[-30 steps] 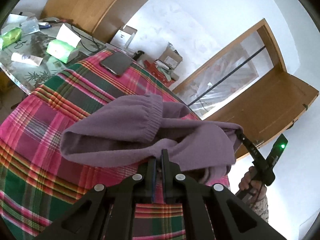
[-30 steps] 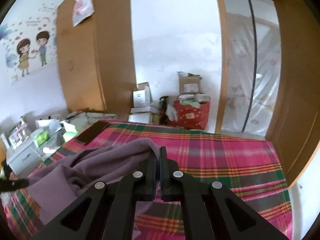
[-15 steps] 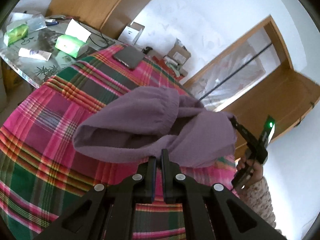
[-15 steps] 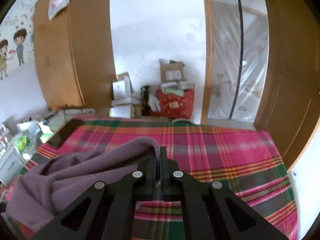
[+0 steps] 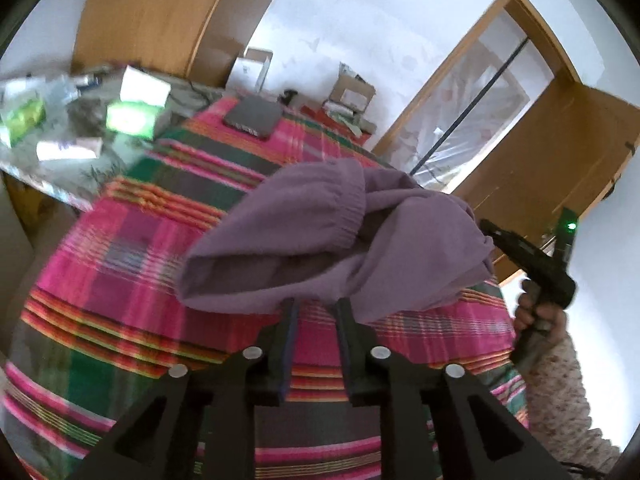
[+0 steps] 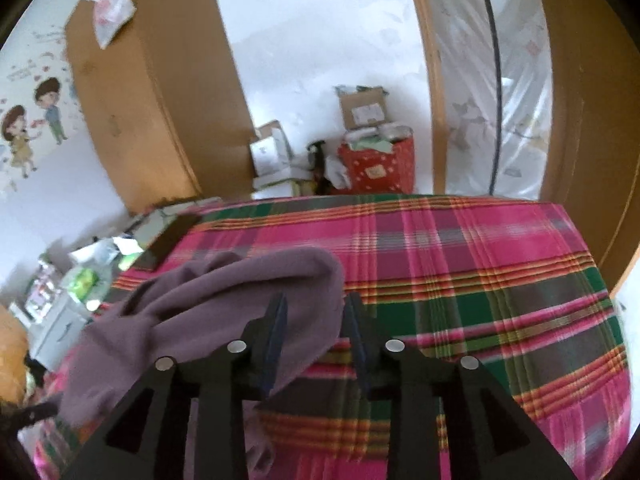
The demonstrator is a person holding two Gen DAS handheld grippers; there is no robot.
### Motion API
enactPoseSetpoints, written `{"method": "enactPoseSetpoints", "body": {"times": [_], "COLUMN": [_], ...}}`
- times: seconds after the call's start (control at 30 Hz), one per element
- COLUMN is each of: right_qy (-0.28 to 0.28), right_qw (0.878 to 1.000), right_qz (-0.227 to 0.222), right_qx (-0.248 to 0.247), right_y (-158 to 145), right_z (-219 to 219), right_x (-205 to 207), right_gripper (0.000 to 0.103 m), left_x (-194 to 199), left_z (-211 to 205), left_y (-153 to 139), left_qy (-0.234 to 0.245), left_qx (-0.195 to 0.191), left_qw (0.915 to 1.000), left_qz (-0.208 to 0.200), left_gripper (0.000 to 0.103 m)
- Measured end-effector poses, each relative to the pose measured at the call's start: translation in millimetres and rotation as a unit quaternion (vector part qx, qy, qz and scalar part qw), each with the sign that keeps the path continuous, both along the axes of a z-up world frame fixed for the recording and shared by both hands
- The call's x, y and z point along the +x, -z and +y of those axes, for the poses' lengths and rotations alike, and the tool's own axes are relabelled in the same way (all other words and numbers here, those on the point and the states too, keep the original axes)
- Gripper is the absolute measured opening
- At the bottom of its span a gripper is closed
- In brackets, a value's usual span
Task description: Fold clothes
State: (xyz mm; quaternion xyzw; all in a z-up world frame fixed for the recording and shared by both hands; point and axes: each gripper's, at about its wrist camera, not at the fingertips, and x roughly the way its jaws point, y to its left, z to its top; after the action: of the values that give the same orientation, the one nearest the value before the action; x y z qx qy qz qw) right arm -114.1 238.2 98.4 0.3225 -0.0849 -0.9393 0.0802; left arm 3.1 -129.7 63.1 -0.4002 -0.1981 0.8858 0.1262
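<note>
A purple garment (image 5: 320,240) is lying bunched on the plaid bed (image 5: 120,264), near the middle of the left wrist view and toward 9 o'clock in the right wrist view; it is crumpled, with a ribbed hem (image 5: 352,216) curling over the top, and not lying as a flat fold. The left gripper (image 5: 314,312) is standing with its fingers (image 5: 289,320) parted by a clear gap, the cloth's near edge just above the tips, with plaid showing between them, so nothing is being held. The right gripper (image 6: 314,312) is likewise spread, and a flap of the garment (image 6: 224,304) is draping between and under its fingers (image 6: 276,320) without being pinched; in the left view this gripper (image 5: 532,264) is sitting at 3 o'clock, carried by a hand (image 5: 536,312), touching the garment's far end. With the grippers at opposite ends and the fingers parted, the pose fits either a release or an approach to a new grip. A dark flat device (image 5: 252,118) is resting at 12 o'clock on the bed, well apart from the cloth, and boxes (image 5: 132,114) are crowding the side surface (image 5: 60,160) at 10 o'clock, clear of the folding area.
</note>
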Motion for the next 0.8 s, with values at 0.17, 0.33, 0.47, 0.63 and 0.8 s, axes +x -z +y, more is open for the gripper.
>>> {"method": "enactPoseSetpoints", "body": {"times": [0.17, 0.33, 0.47, 0.63, 0.8], "right_qy": [-0.004, -0.032, -0.069, -0.114, -0.145], "right_qw": [0.999, 0.997, 0.993, 0.987, 0.977], "right_qz": [0.009, 0.008, 0.001, -0.02, -0.046], "right_qx": [-0.033, -0.069, -0.099, -0.116, -0.152], "right_y": [-10, -10, -6, 9, 28], "right_z": [0, -19, -42, -76, -103], "right_x": [39, 71, 89, 99, 92], "right_gripper": [0.032, 0.032, 0.032, 0.033, 0.05], "left_x": [1, -11, -24, -42, -57], "left_z": [-11, -11, 0, 16, 23], "left_y": [-14, -19, -14, 1, 15], "left_qy": [-0.007, -0.006, 0.021, 0.054, 0.065], "left_qx": [-0.033, -0.077, -0.126, -0.189, -0.238], "left_qw": [0.9992, 0.9967, 0.9917, 0.9805, 0.969], "left_qz": [0.021, 0.023, 0.018, 0.002, -0.016], "left_gripper": [0.023, 0.031, 0.032, 0.032, 0.032]}}
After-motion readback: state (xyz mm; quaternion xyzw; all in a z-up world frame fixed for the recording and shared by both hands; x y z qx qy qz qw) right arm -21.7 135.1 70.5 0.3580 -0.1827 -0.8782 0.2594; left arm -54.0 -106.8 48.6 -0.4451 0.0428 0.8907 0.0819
